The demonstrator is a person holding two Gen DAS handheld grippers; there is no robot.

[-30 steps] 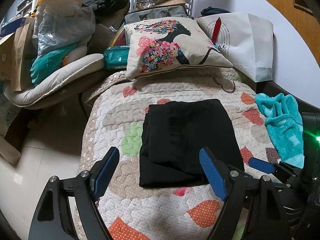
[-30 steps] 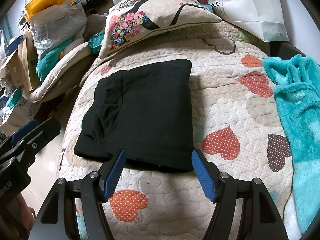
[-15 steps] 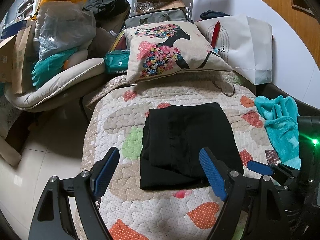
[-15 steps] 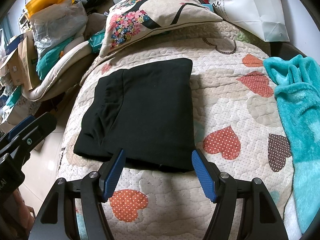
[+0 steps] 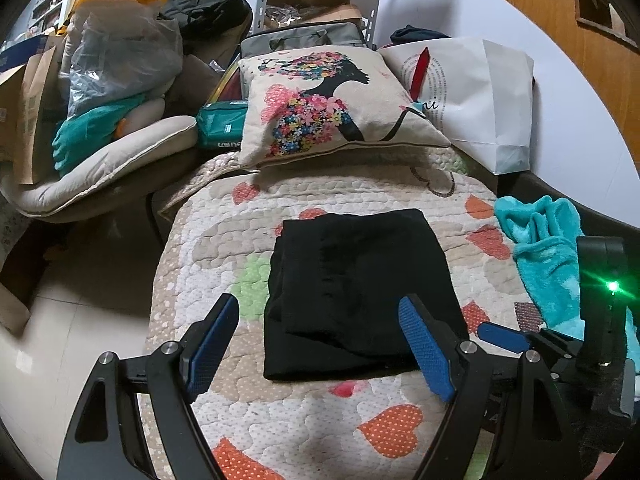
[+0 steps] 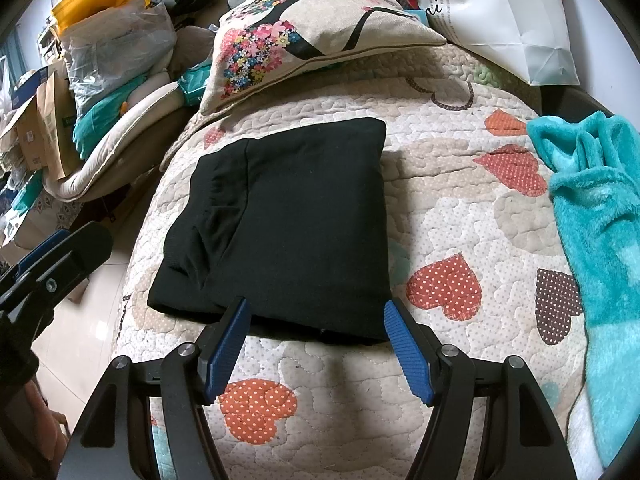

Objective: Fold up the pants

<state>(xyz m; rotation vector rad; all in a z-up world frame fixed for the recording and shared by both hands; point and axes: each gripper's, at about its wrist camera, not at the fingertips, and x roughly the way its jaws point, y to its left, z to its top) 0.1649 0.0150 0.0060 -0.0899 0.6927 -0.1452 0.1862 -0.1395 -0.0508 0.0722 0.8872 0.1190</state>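
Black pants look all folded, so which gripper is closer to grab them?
Probably the right gripper: its open jaws sit at the near edge of the pants. The left gripper is open too.

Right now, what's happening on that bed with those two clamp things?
A person is folding black pants using a handheld gripper in each hand. The pants lie in a neat folded rectangle on the heart-patterned quilt, in front of a floral pillow. Both the left gripper and the right gripper hover at the near edge of the pants with jaws open, holding nothing. The folding looks about done. A teal blanket lies off to the right.
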